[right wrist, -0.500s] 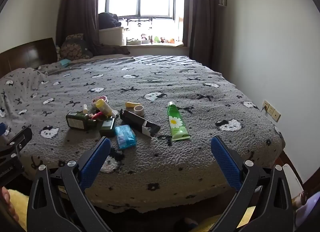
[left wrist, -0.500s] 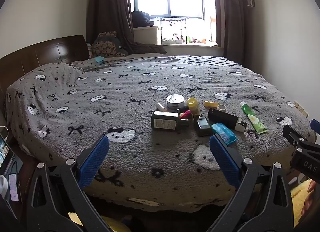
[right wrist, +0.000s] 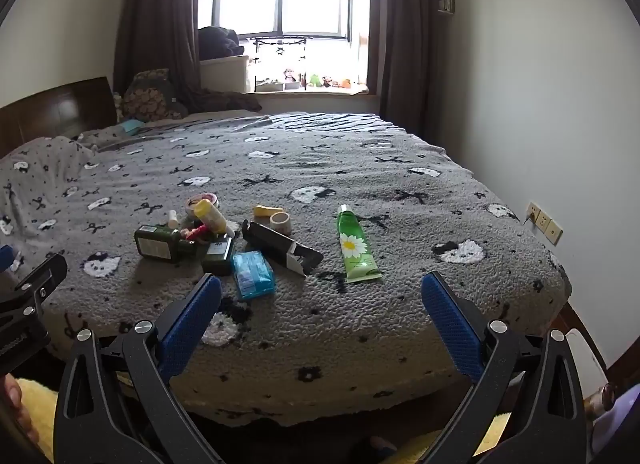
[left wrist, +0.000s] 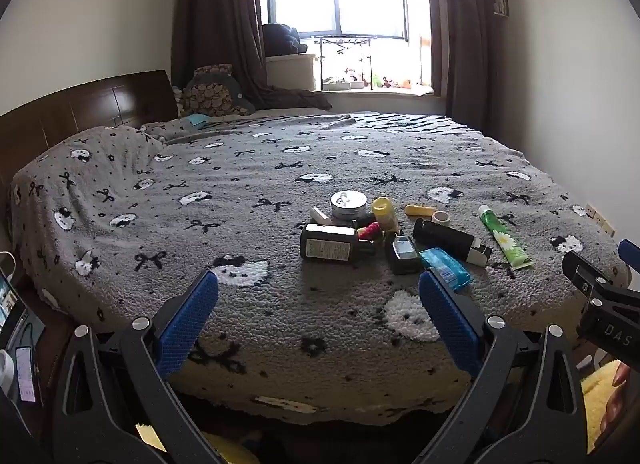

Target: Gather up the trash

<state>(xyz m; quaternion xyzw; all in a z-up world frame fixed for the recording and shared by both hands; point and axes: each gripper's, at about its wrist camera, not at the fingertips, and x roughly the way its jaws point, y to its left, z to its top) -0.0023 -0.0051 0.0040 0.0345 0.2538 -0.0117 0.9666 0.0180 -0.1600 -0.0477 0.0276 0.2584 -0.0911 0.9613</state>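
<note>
Hovering off bed [left wrist: 120, 192] edge | left gripper [left wrist: 318, 316], right gripper [right wrist: 320, 316] spread, empty | trash pile [left wrist: 360, 232] mid-bed

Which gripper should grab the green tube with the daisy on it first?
Probably the right gripper. It is open and empty, and the green tube lies almost straight ahead of it. For the left gripper, also open, the tube sits far off to the side.

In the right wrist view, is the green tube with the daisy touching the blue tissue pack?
No: the green tube lies apart on the blanket, with the black box between it and the blue tissue pack.
</note>
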